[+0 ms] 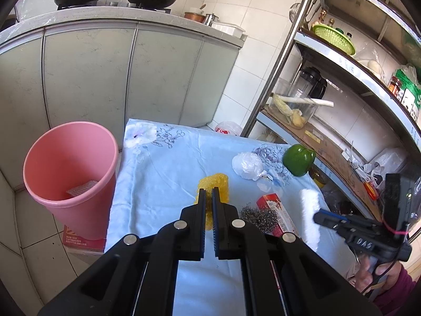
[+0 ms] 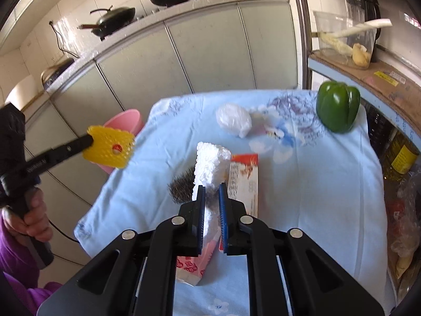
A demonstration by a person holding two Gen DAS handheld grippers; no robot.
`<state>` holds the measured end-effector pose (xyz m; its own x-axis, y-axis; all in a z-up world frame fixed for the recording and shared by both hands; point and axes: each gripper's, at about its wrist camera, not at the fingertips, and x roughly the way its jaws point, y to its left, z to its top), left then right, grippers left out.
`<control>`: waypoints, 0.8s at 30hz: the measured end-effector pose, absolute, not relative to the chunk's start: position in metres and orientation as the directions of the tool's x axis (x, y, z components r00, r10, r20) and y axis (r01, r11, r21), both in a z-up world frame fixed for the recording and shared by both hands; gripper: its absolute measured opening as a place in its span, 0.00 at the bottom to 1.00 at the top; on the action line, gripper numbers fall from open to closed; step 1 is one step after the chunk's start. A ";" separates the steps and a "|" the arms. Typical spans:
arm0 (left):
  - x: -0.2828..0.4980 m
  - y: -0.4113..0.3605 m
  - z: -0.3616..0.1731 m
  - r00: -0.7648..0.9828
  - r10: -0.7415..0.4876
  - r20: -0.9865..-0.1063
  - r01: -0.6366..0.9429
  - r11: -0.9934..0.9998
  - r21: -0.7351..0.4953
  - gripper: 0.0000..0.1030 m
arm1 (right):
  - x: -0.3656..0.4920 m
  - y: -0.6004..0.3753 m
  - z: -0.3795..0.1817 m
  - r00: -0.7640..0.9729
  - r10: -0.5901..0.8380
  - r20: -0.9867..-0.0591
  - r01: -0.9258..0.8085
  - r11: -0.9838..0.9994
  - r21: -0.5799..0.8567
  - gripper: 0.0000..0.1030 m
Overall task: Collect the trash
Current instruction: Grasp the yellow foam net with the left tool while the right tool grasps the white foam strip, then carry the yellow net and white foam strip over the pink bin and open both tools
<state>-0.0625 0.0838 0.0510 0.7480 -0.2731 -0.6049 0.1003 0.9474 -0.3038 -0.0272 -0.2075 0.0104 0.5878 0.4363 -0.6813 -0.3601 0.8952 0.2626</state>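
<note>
My left gripper (image 1: 209,197) is shut on a yellow foam mesh piece (image 1: 214,184) and holds it above the blue-clothed table (image 1: 163,184). In the right wrist view the yellow mesh (image 2: 109,146) hangs off the table's left edge, in front of the pink bin (image 2: 126,121). My right gripper (image 2: 211,192) is shut on a white styrofoam block (image 2: 211,163), lifted over the steel wool (image 2: 181,184) and a red-and-white carton (image 2: 243,181). A crumpled white plastic bag (image 2: 232,119) lies farther back. The pink bin (image 1: 71,173) stands on the floor left of the table, with a grey scrap inside.
A green bell pepper (image 2: 338,106) sits at the table's far right corner. A metal shelf rack (image 1: 342,142) with jars, bags and a blender crowds the right side. Kitchen cabinets (image 1: 131,73) with woks on the counter stand behind. A person's hand (image 2: 34,210) grips the left handle.
</note>
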 end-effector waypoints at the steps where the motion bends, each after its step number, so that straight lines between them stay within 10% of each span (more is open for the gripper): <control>1: -0.062 0.087 0.052 0.753 -0.269 -0.600 0.095 0.947 -0.306 0.03 | -0.024 -0.205 0.015 0.589 0.444 -0.675 -0.370 0.891 0.263 0.10; 24: -0.031 0.242 0.045 0.781 0.041 -0.623 -0.261 0.928 -0.267 0.04 | 0.091 0.063 0.036 0.377 0.677 -0.633 -0.703 0.653 0.280 0.11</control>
